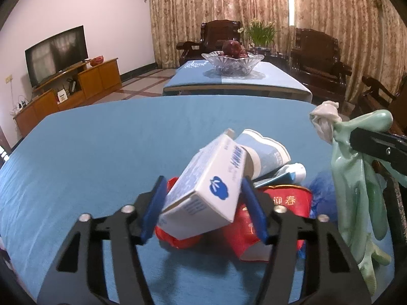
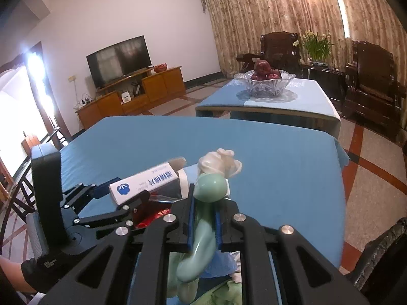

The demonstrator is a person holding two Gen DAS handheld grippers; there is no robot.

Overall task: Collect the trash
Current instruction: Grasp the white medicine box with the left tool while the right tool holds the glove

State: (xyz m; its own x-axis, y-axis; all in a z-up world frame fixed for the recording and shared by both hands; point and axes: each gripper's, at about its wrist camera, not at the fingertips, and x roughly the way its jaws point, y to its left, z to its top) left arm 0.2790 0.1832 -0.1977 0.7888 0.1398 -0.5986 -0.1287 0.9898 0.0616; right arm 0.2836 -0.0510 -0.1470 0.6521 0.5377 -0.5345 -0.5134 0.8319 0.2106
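A white carton with a blue logo (image 1: 203, 190) sits tilted between the blue pads of my left gripper (image 1: 202, 203), which is shut on its sides. It is raised over a heap of trash: a blue-and-white paper cup (image 1: 267, 152), a red paper cup (image 1: 287, 200), a red wrapper (image 1: 178, 239) and a small tube (image 1: 287, 172). My right gripper (image 2: 204, 218) is shut on a pale green rubber glove (image 2: 203, 228), which hangs down from it. A crumpled white glove (image 2: 218, 162) sticks up beyond the fingers. The right wrist view also has the left gripper (image 2: 122, 198) and carton (image 2: 145, 183).
The trash lies on a table with a blue cloth (image 1: 101, 152). A blue plastic bag (image 1: 320, 190) lies to the right of the heap. Beyond stands a second blue table with a glass fruit bowl (image 1: 232, 62). A TV cabinet (image 1: 76, 86) is at the left and dark wooden armchairs (image 1: 320, 56) at the right.
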